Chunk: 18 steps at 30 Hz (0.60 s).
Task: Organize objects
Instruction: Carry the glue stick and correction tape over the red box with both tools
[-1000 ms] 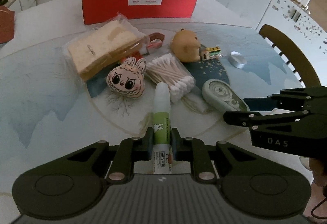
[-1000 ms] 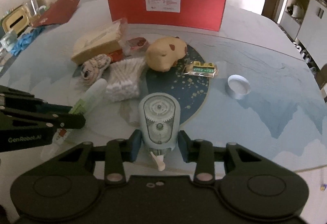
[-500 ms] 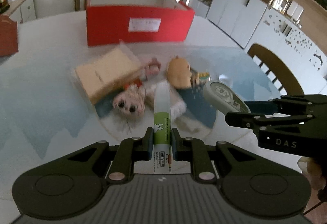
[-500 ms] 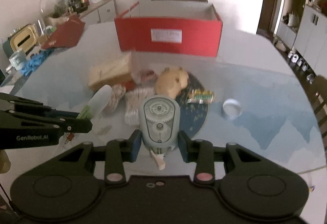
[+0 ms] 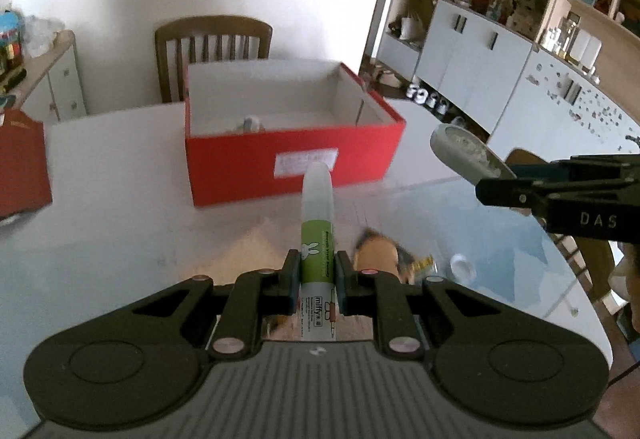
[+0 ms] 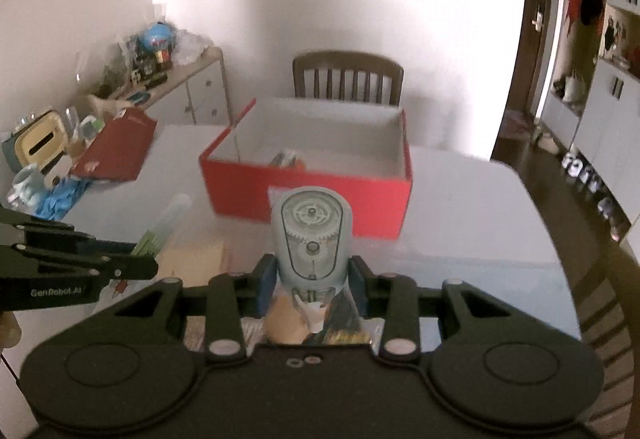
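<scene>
My left claw (image 5: 317, 275) was clenched on a glue stick (image 5: 317, 223), green-labelled with a frosted white cap, pointing toward the red box (image 5: 296, 163). My right claw (image 6: 311, 281) gripped a pale grey-blue correction tape dispenser (image 6: 311, 239) with visible gears. Both were held above the bench (image 5: 100, 239); the open box sat near its far edge.

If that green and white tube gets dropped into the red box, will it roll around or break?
The tube, held in the left gripper, looks round and smooth, so it would probably roll on the flat floor of the red box until it meets a wall. It looks like stiff plastic, so it probably won't bend or break. It seems light.
</scene>
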Tool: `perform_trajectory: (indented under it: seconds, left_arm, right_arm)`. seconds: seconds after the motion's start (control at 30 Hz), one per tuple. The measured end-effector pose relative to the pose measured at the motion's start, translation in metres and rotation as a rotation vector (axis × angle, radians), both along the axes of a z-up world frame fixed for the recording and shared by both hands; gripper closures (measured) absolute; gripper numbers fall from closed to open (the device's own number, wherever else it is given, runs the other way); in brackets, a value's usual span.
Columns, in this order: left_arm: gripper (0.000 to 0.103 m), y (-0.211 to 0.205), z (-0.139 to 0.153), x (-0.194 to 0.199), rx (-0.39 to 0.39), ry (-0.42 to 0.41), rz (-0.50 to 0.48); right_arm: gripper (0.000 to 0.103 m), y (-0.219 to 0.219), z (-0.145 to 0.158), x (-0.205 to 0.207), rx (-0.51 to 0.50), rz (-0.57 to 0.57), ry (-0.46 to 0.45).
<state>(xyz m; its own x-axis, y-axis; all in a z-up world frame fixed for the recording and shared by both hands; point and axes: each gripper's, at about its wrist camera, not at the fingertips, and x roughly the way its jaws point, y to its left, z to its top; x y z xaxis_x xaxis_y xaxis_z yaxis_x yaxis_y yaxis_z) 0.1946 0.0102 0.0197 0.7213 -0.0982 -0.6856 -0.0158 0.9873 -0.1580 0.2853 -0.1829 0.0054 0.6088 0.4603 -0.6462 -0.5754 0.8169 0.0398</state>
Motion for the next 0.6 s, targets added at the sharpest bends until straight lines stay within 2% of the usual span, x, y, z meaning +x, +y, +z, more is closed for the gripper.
perform_trajectory:
  seconds: [0.27, 0.6]
  left_arm:
    - [0.086, 0.010, 0.025, 0.062, 0.032, -0.027, 0.013]
    - [0.086, 0.018, 0.036, 0.147, 0.105, 0.003, 0.015]
  right_arm:
    - [0.065, 0.012, 0.018, 0.059, -0.031, 0.004, -0.080]
    - [0.065, 0.027, 0.015, 0.128, -0.037, 0.026, -0.065]
